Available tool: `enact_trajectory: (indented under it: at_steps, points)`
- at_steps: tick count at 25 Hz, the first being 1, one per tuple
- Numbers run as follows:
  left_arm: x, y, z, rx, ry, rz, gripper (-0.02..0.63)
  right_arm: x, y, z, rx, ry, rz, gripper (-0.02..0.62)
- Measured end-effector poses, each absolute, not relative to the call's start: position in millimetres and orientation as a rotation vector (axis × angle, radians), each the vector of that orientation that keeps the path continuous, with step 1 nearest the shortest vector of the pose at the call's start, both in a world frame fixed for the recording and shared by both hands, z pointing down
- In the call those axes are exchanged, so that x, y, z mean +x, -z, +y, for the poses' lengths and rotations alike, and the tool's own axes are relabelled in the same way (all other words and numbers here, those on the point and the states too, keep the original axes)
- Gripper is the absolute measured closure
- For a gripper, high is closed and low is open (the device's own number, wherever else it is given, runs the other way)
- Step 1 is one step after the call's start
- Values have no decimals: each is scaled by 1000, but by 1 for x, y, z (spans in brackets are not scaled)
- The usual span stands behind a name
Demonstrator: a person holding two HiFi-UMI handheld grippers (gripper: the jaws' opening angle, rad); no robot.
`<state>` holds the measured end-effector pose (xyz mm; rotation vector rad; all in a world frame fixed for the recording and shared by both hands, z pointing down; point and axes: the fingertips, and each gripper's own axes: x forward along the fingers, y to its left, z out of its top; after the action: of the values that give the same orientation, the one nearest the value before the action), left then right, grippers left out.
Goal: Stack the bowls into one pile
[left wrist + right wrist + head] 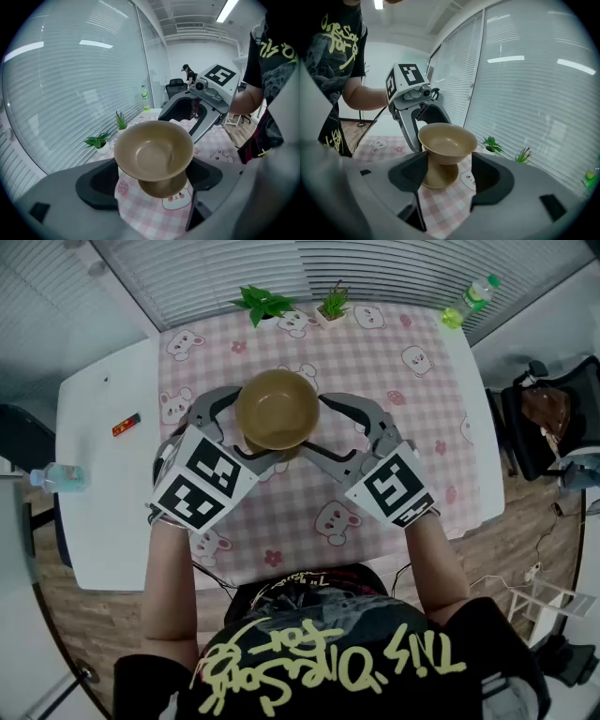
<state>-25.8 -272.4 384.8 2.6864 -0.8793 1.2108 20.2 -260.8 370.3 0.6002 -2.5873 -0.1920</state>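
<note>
Bowls number two, both smooth, round and tan with a dull sheen: the upper tan bowl (277, 409) stands mouth up, wide-rimmed and empty, and directly beneath it a second tan bowl (438, 176) rests on the pink checked tablecloth (394, 381), mostly covered by the upper one. Whether the two bowls touch cannot be told. Two hand-held grippers of grey plastic flank the upper bowl, each carrying one white cube with black square markers. The left gripper (234, 432) comes in from the left of the upper bowl with its jaws spread wide, the bowl pair between its dark pads (96, 185) and not pinched. The right gripper (330, 432) comes in from the right of the upper bowl, its jaws likewise apart, with the bowls just past their tips. The cloth is soft fabric printed with small cartoon animals and flowers, and it lies on one white smooth-topped table (103, 512). Beyond the upper bowl stand two small potted green plants (262, 304) (333, 304) in pale pots. Two plastic bottles are in view: one green bottle (472, 298) far to the right beyond the upper bowl, and one clear bottle (58, 477) far to its left. One small red flat object (126, 425) lies left of the upper bowl on the bare table.
</note>
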Motion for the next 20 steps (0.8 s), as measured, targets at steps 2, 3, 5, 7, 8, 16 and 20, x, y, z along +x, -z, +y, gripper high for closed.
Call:
enact_trajectory:
  at_steps: [2,3,5,7,8,16,20]
  points:
    - [-26,-385,-271,2680,-1186,-868,158,19,-369,-260,601,190,-2584,305]
    - [-26,-385,-270,2675,-1176,-865,158,19,-368,-260,599,188,-2583,305]
    - [-24,-381,-268,2653,-1177,-861,158,20,-363,-258,585,168,-2585,304]
    - [-22,-377,-263,2617,-1188,-852,158,23,-360,-255,558,128,-2595,305]
    - [-21,-378,-262,2606,-1187,-847,158,23,-361,-253,548,113,-2596,305]
    - [-29,-419,-256,2647,-1138,-820,156,14,-401,-247,572,135,-2538,305]
    - [-25,-424,-253,2634,-1142,-819,156,18,-406,-245,568,115,-2521,304]
